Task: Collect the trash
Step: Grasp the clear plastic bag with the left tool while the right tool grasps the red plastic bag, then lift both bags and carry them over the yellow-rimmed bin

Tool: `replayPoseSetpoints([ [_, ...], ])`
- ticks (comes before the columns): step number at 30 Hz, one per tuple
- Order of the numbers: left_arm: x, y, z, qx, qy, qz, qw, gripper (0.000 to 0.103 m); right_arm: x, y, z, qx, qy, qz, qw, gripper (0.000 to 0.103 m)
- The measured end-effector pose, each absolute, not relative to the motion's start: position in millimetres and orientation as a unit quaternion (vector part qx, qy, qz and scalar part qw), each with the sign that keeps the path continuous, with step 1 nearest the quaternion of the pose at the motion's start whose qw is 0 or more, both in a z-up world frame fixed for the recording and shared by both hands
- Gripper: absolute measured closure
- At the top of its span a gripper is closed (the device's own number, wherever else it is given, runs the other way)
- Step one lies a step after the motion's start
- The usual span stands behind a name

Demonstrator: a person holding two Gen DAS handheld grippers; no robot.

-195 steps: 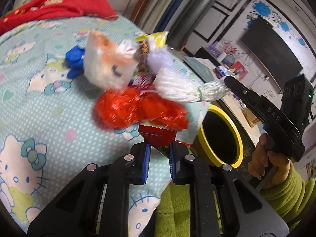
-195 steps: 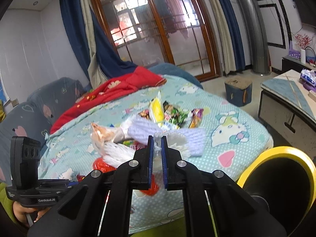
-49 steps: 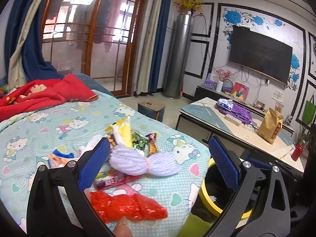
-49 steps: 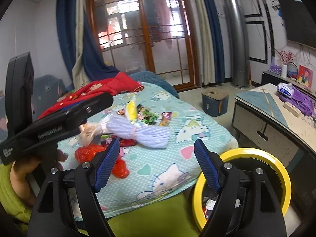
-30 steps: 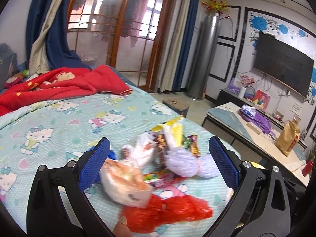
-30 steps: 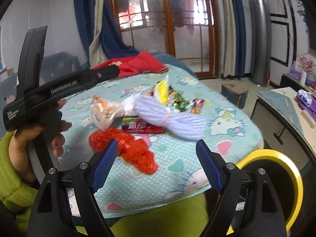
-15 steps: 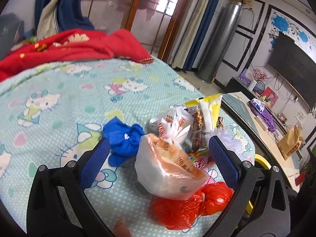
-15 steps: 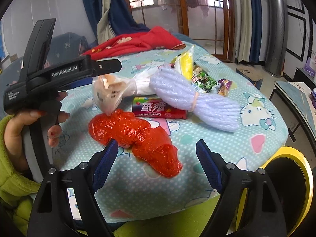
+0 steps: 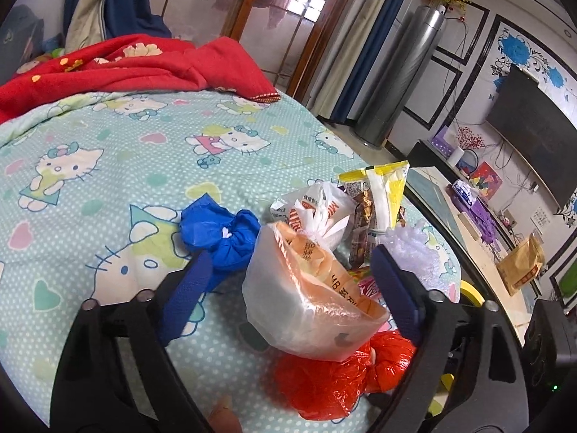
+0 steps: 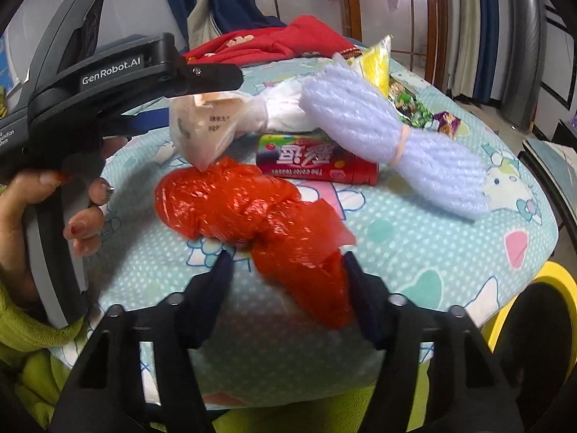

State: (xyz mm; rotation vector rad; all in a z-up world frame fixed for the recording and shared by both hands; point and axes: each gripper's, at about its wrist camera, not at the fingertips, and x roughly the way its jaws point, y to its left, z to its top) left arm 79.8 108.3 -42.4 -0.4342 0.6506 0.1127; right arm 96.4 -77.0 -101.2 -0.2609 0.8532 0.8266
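Below, we label each element of the scene.

Left gripper [image 9: 288, 274]: jaws spread wide and holding nothing; we see the translucent white plastic bag with orange print [image 9: 306, 299] sitting between its blue pads, nearer the right one.

Right gripper [image 10: 285, 274]: jaws also parted and empty; the lower tail of the crumpled red plastic bag [image 10: 252, 209] lies between its fingertips.

Key relation: we judge the red bag's long axis to run diagonally, from upper left down toward the right jaw in the right wrist view. The right gripper is much the nearer, with that end already inside its opening, so closing there should suffice.

Location of trash: all pieces rest on the mint-green cartoon-cat bedsheet [image 9: 108, 151], near its edge.

Bin: the black bin with a yellow rim [image 10: 533, 296] stands below the bed edge, to the right of the right gripper.

Neighbours: the translucent bag's corner touches the red bag's upper end; a red candy packet [image 10: 317, 160] and a pale lilac yarn bundle tied with a band [image 10: 389, 133] lie just beyond it; a crumpled blue plastic bag [image 9: 220, 234] sits beside the left jaw.

Obstruction: we judge that lifting the red bag could drag the translucent bag leaning on it.
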Motion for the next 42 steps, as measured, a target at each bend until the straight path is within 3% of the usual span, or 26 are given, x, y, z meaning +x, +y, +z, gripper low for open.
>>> replayPoseSetpoints([
  [3, 81, 106, -45, -0.210, 0.324, 0.054, 0.921, 0.038, 98, -79, -101, -0.116, 0.403, 0.389, 0.820, 0.062],
  [12, 80, 102, -44, -0.204, 0.325, 0.050, 0.922, 0.069, 94, -84, -100, -0.122, 0.400, 0.394, 0.818, 0.080],
  [19, 76, 106, -34, -0.209, 0.310, 0.045, 0.926, 0.080, 80, -89, -99, -0.132, 0.388, 0.403, 0.819, 0.091],
  [42, 49, 129, 30, -0.204, 0.202, 0.057, 0.956, 0.084, 60, -105, -51, -0.123, 0.286, 0.417, 0.854, 0.094],
])
